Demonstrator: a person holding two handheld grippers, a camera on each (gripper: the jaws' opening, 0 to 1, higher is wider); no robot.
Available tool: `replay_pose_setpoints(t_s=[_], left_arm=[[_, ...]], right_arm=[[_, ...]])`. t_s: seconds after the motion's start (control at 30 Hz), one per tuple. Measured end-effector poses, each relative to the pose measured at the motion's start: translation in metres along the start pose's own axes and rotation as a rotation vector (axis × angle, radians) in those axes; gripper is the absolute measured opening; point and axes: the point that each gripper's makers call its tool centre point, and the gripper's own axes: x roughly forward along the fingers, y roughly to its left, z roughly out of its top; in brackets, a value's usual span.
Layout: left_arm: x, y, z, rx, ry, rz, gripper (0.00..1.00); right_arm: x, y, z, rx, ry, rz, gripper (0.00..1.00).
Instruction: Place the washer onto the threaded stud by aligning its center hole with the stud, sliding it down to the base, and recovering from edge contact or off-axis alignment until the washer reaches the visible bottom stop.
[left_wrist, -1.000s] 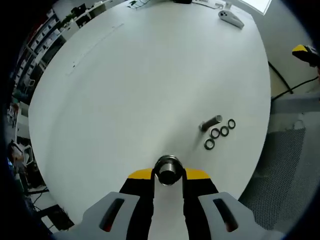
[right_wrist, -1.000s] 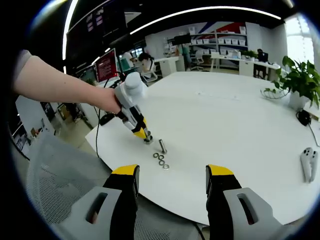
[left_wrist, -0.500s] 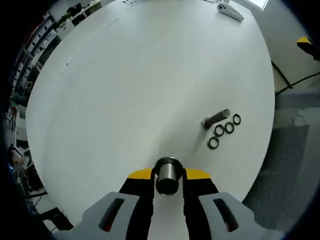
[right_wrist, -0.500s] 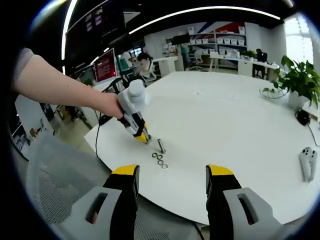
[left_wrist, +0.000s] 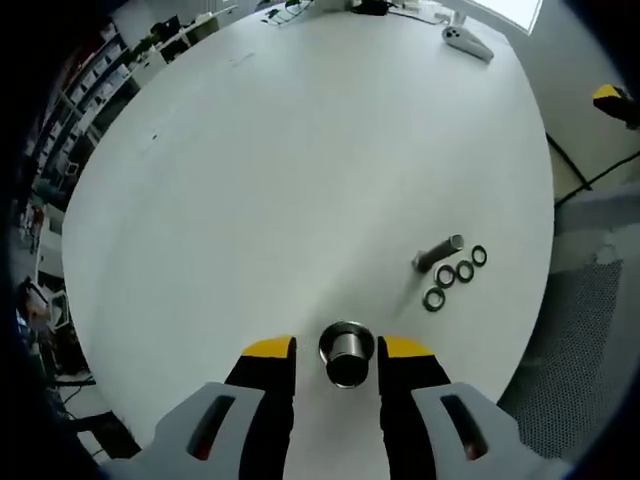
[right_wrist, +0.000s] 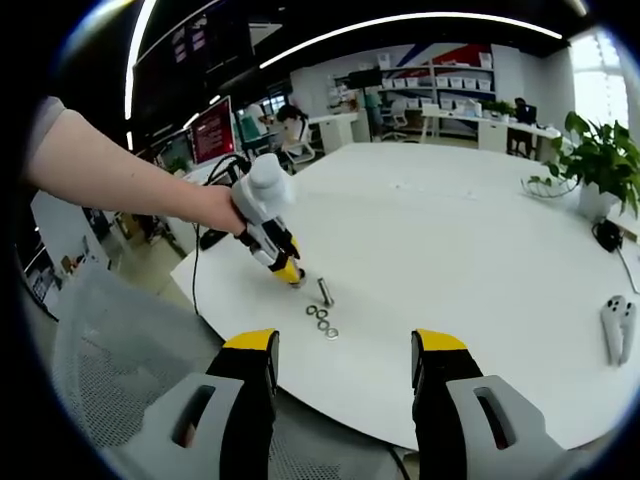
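In the left gripper view, the left gripper (left_wrist: 335, 362) has its yellow-tipped fingers (left_wrist: 268, 362) spread on either side of a short metal sleeve (left_wrist: 346, 352) that stands upright on the white counter (left_wrist: 280, 180), with a gap showing on each side of it. Just beyond, toward the counter's near edge, three washers (left_wrist: 457, 275) lie flat in a short row, close together. The threaded stud (left_wrist: 438, 253) stands just beside that row, apart from the sleeve. At the counter's far edge lies a white controller (left_wrist: 467, 40).

In the right gripper view, the right gripper (right_wrist: 345, 372) hangs off the counter's near edge, its fingers (right_wrist: 252, 365) spread wide with nothing between them. Past them the washers and the stud sit near that edge, and a person's hand (right_wrist: 215, 207) holds the left gripper down at the counter just beside the stud. A potted plant (right_wrist: 600, 155) stands at the far right edge.
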Motion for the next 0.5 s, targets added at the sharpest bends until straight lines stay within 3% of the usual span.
replay_pose_setpoints(t_s=[0.2, 0.5], left_arm=[[-0.012, 0.0, -0.005, -0.059, -0.047, 0.012, 0.29], [-0.023, -0.005, -0.026, -0.13, -0.062, 0.032, 0.28]], right_arm=[[0.0, 0.003, 0.0, -0.001, -0.003, 0.014, 0.55], [0.001, 0.005, -0.001, -0.005, 0.003, 0.024, 0.55]])
